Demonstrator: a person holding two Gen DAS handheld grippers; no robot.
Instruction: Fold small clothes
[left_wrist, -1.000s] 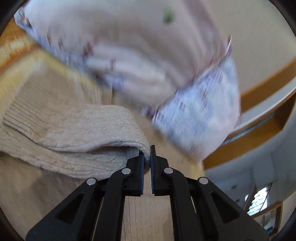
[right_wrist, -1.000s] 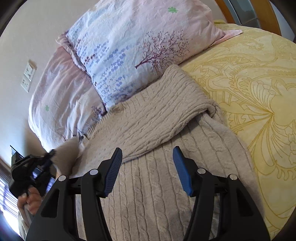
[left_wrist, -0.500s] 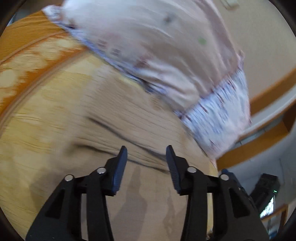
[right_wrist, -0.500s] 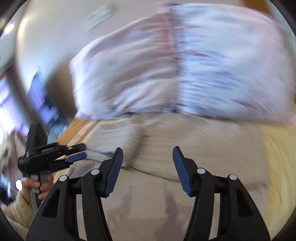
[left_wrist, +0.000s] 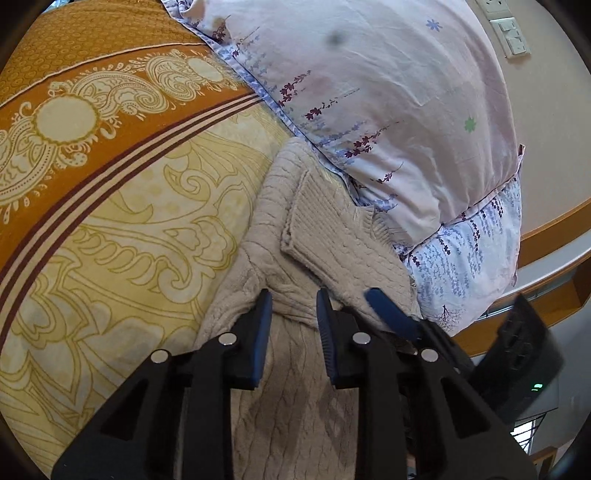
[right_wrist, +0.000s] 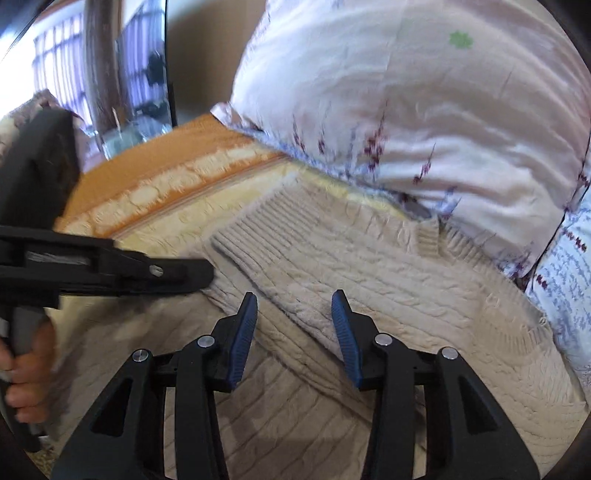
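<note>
Bed: the yellow and orange patterned bedspread fills the left of the left wrist view; this is what the garment lies on.
Left gripper: fingers apart, holding nothing; they hang just over the knit at the lower edge of the folded sleeve.
Sweater: a beige cable-knit, spread flat on the bed with its upper end against the pillows; one sleeve lies folded diagonally across the body, ribbed cuff toward the bedspread.
Right gripper: fingers spread wide and empty, poised above the same sleeve edge; seen from the left wrist view, only one blue finger of it shows.
Pillows: a pink floral pillow and a blue-printed one crowd the top of the sweater.
Handling: I judge the knit soft, thick and fairly light, with no stiffness; it will sag and stretch if lifted by one spot, and the loose sleeve may slide off.
Where to hold: probably pinch through both layers at the side edges or hem corners, one gripper on each, rather than the cuff alone.
Hidden: the sweater's neck and far shoulder tuck under the pillows; the hem is cut off behind the grippers. The right wrist view is motion-blurred, so pillow print and bedspread detail are smeared there.
</note>
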